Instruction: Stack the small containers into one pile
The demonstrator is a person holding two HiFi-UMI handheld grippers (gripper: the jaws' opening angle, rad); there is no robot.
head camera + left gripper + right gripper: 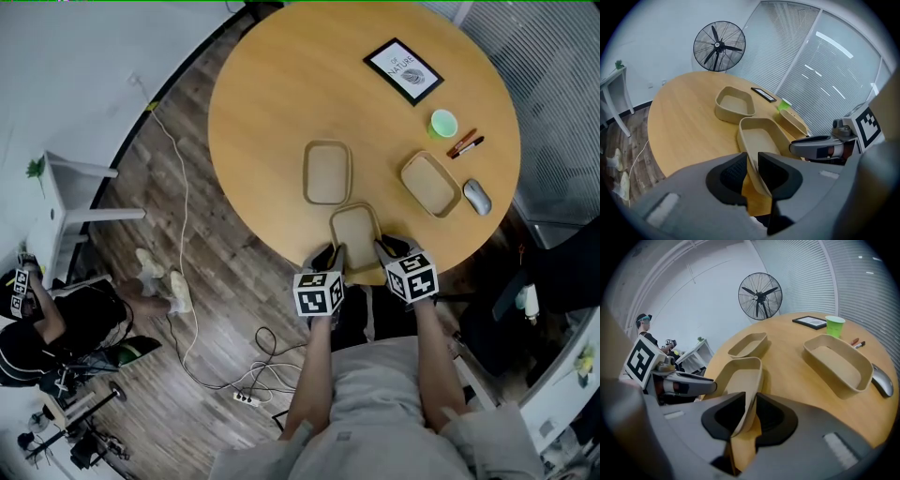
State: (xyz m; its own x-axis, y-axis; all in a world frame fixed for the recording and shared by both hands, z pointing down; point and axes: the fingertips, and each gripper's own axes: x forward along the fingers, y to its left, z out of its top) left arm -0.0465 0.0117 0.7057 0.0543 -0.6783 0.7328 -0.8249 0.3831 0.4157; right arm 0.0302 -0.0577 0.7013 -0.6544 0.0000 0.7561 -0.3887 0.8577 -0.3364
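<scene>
Currently, left of the near container [355, 232], the left gripper [750, 171] straddles that container's left wall. Its jaws stand moderately apart, pads not pressing, nothing gripped. Beyond and left of the near container, close by, lies a second container [328, 172], its long axis roughly parallel. The near container sits at the table [272, 103] edge, long axis pointing away from the person. At its right wall the right gripper [751, 414] straddles likewise, jaws apart and unclamped. Farther right lies a third container [430, 183], skewed, with a mouse [477, 197] just beside it. Probable next move: clamp both walls and lift; bare tabletop lies beyond.
</scene>
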